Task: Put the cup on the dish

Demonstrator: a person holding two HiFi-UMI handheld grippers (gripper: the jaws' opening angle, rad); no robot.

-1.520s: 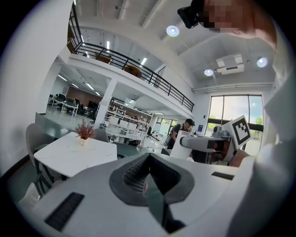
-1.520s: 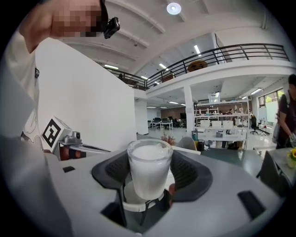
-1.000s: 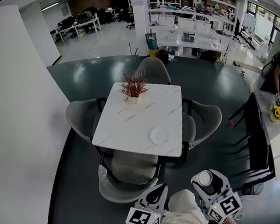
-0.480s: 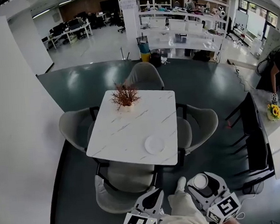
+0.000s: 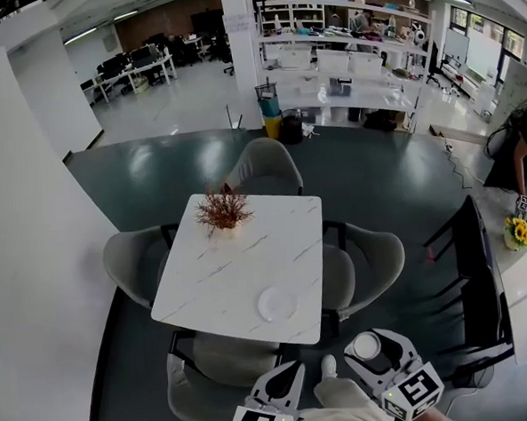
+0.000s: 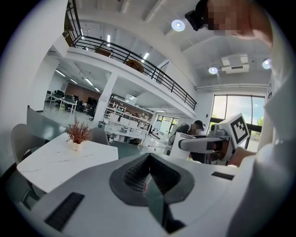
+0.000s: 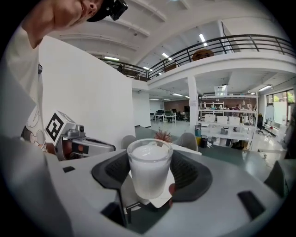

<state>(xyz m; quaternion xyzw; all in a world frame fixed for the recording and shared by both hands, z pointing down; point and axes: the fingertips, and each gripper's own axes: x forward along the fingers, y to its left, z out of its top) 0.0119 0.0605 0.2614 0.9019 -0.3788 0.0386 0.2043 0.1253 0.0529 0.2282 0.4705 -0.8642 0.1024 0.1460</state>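
Note:
A frosted white cup point(image 7: 149, 169) stands upright between the jaws of my right gripper point(image 7: 150, 178), which is shut on it. From the head view the cup point(image 5: 367, 346) and right gripper point(image 5: 372, 353) sit at the bottom edge, above the dark floor and short of the table. A round white dish point(image 5: 276, 304) lies near the front right corner of the white marble table point(image 5: 214, 279). My left gripper point(image 5: 279, 387) hangs beside the right one, shut with nothing in it point(image 6: 148, 169).
A small reddish potted plant point(image 5: 222, 212) stands at the table's far side. Grey chairs point(image 5: 208, 391) ring the table on all sides, one between me and the dish. A black chair point(image 5: 476, 272) and another table stand to the right.
In the head view the table and dish have slid down and left, closer to the grippers. The cup stays in the right gripper; both grippers hold their places.

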